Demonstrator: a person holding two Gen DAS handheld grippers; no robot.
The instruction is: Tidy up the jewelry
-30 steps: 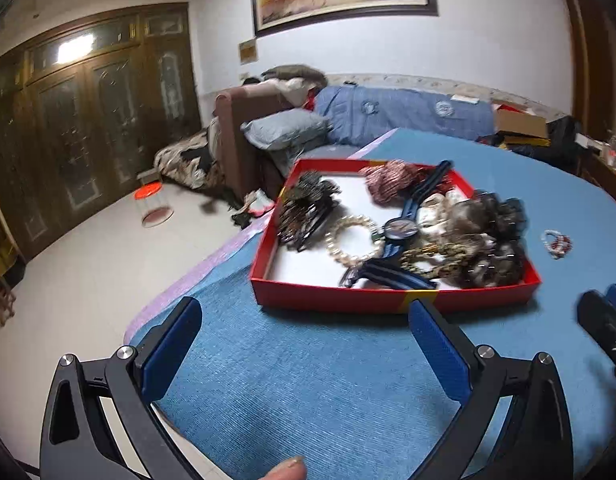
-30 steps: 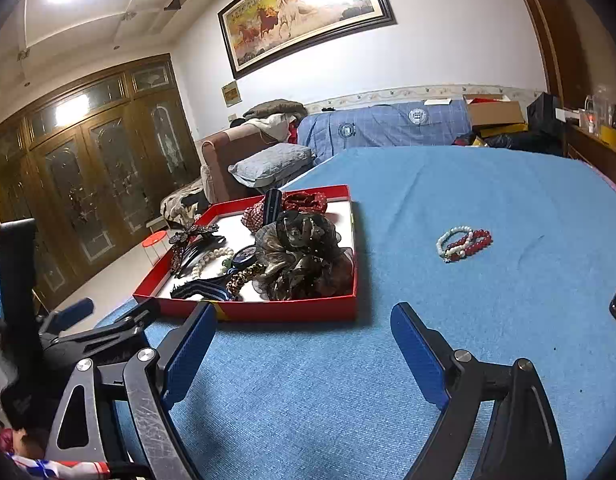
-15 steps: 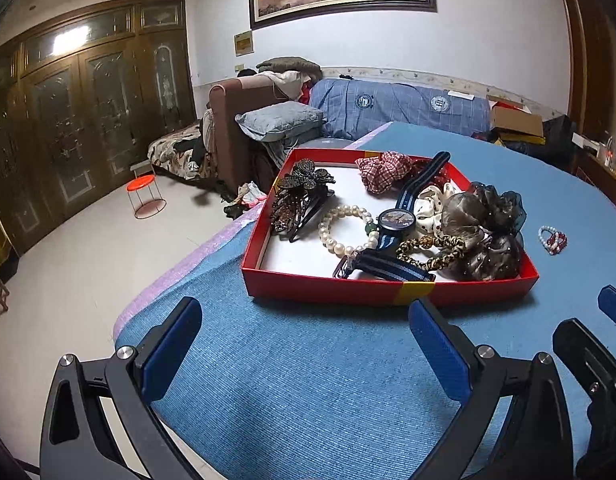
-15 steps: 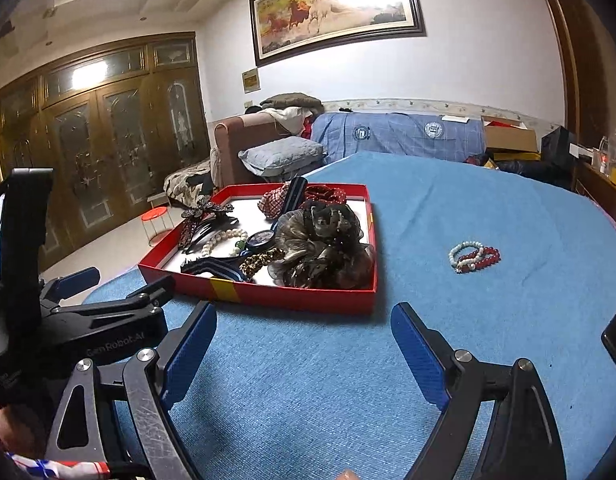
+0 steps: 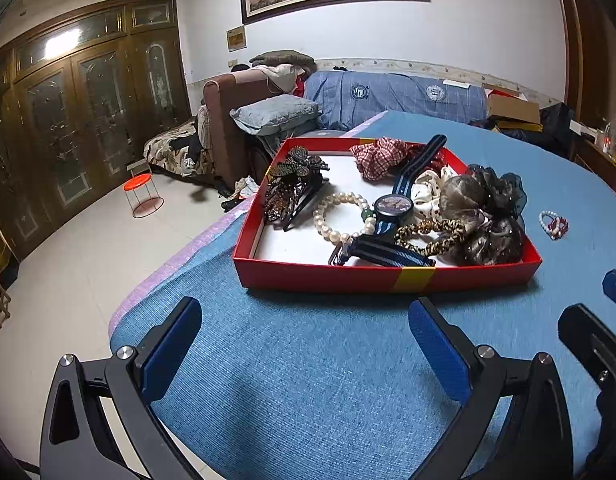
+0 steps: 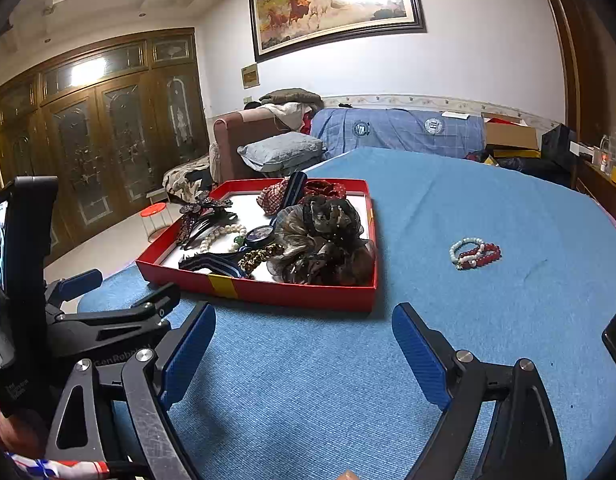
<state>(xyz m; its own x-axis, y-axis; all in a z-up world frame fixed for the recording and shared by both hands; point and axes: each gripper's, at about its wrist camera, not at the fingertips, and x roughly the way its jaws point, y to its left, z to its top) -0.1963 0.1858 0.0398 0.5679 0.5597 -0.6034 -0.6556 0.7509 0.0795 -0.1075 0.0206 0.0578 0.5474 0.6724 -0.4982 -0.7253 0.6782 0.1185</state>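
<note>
Nearest the cameras, both grippers are held wide apart and empty above the blue cloth: the left gripper before the near wall of the red tray, the right gripper beside it, facing bare cloth. Compared with a second ago, the left view has been brought closer to the tray, which is now seen larger and lower. Inside the tray a pearl bracelet, a watch, butterfly clips and dark scrunchies are piled, unchanged. Further right, outside the tray, a small cluster of bead bracelets lies on the cloth, well apart from both grippers and unmoved.
</note>
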